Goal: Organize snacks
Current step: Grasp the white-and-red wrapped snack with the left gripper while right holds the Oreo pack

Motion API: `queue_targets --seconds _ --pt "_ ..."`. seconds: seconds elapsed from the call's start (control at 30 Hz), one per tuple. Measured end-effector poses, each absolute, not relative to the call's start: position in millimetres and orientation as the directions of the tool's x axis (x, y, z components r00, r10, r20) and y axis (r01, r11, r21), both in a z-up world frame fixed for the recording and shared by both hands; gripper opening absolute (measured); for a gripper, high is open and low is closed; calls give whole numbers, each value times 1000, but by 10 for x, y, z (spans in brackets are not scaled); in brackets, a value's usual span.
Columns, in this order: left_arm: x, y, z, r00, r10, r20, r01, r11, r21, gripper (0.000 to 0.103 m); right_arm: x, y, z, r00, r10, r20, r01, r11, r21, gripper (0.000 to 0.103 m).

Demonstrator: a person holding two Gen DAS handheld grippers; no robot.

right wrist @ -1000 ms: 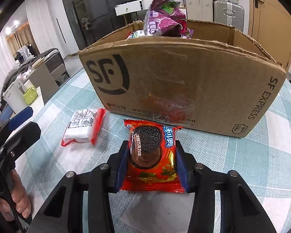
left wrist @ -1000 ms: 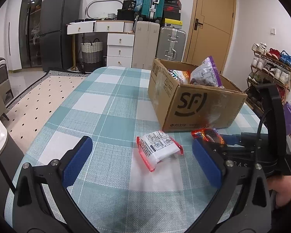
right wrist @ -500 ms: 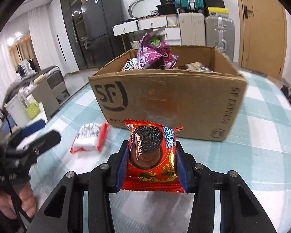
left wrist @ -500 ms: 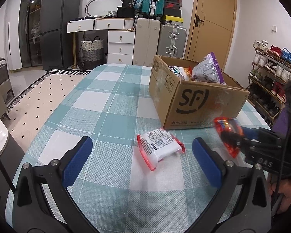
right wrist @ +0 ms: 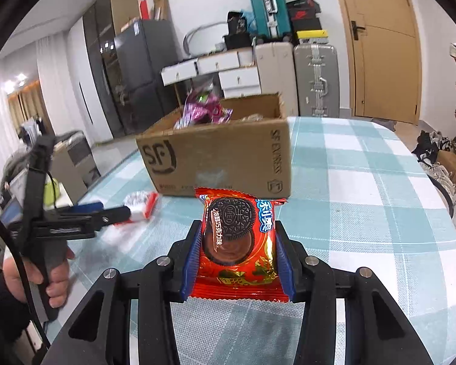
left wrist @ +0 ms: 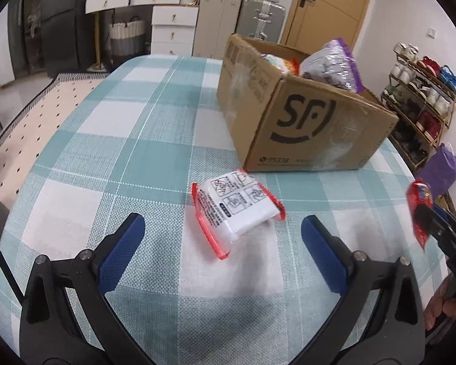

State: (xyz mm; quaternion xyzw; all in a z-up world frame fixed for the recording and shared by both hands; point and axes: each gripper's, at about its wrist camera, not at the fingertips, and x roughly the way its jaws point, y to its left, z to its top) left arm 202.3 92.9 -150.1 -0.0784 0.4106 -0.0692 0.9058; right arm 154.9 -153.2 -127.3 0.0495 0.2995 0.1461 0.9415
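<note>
Checked tablecloth beneath; right tongs grip Oreo packet, seemingly lengthwise forward.

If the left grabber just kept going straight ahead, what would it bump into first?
Probably the white snack packet lying on the checked tablecloth, between the left gripper's open jaws; the cardboard box stands beyond.
</note>
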Motion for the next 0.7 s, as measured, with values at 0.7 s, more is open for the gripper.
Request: queue_targets --seconds 0.7 --pt "2372 811 -1632 573 -102 -813 -47 987 -156 90 1457 -1560 -1228 802 306 -512 -244 952 187 45"
